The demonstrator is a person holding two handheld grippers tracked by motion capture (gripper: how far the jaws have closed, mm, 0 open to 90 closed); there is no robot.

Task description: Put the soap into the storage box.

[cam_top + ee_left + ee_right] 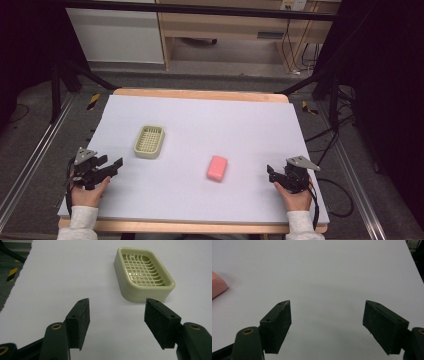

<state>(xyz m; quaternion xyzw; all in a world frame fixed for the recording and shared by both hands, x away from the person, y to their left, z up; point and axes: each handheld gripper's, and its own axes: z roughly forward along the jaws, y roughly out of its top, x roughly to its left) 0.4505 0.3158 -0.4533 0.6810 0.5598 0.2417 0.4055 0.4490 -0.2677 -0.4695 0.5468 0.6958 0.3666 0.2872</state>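
White covering lies over the whole top of the desk [200,125], and a strip of wood shows at its far edge. On this white surface stand two things. A pale green soap dish [149,141] with a grid bottom sits on the left half, a little toward the far side. A pink soap bar [217,168] lies near the middle, closer to the person, and it is well apart from the dish.

The left gripper [111,167] is held by the left hand [87,195] at the near left corner of the desk. Its jaws are released, with a wide gap between them, and nothing is inside. In the left gripper view the soap dish [143,273] stands ahead of the jaws, a little to the right, and they do not touch it.

The right gripper [271,171] is held by the right hand [296,197] near the right edge of the desk. Its jaws are also released and hold nothing. In the right gripper view only a corner of the soap bar [217,287] appears at the left edge, apart from the jaws. Both sleeves are white.
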